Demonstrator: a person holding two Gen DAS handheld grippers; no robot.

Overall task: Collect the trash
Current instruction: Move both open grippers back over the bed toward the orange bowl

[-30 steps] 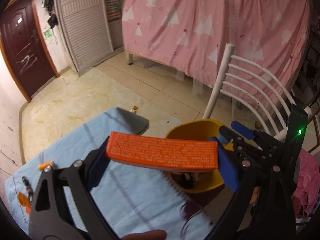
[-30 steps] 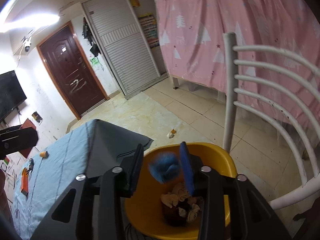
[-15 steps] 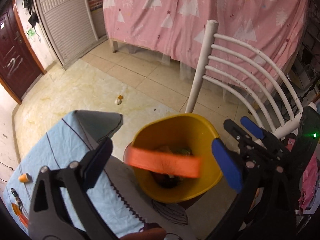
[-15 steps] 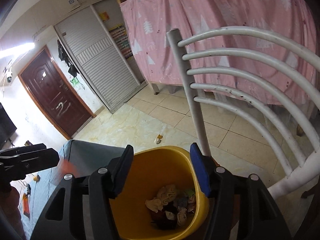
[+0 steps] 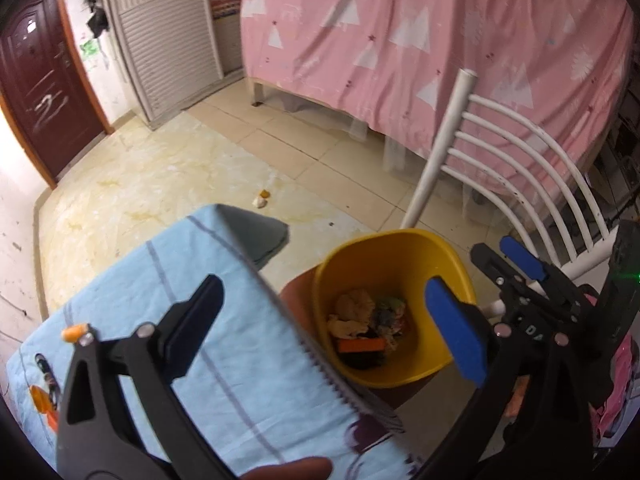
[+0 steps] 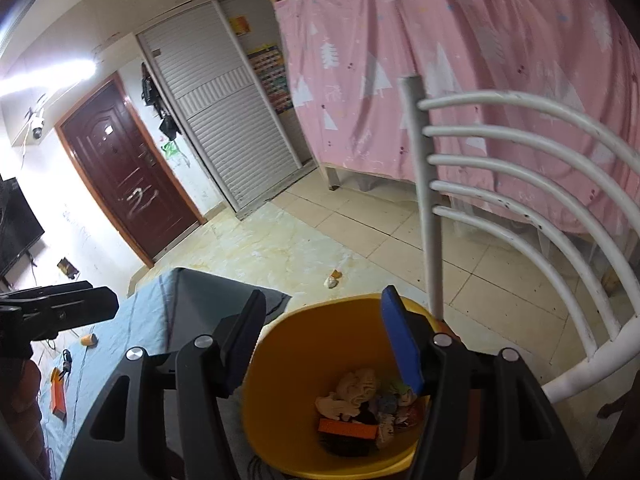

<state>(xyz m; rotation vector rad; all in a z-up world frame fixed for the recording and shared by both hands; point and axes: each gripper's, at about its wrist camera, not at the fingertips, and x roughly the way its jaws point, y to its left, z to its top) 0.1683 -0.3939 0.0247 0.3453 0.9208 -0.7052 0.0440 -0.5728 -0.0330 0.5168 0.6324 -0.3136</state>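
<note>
Left gripper (image 5: 320, 328) jaws spread wide, nothing between them, blue pad on one finger, dark pad on the other. It has just been opening the last bit. It hangs over the near edge of the table, pointing down at the yellow bin (image 5: 394, 248). Right gripper (image 6: 324, 344) stands about half open, also empty, and its jaws have just been opening too. It sits right above the bin, rim showing between the fingers.

Landmark = the bin. Inside it: the orange box (image 5: 362, 345) lies flat on the heap of crumpled trash (image 5: 360, 312), at the near side of the bottom. Same box in the right view (image 6: 348, 429). So this drop looks done; both tools are free.

Outward from the bin: the blue tablecloth (image 5: 160, 280) is just beside it, on the left in the left view, with its corner hanging near the rim. On the cloth, well away from the bin: a small orange cap-like thing (image 5: 74, 333) and more orange bits (image 5: 42, 400) at the far left edge, too blurred to name. Behind the bin: white chair (image 5: 520, 160). Beyond it on the floor: a small scrap (image 5: 262, 199).

Doing the step well, as I judge it: clear both grippers up off the rim before swinging back so fingers don't clip the bin. Keep the left one wide for the next pick. Take the cloth items first; they are nearest. Approach small pieces from above and square the pads on them.
</note>
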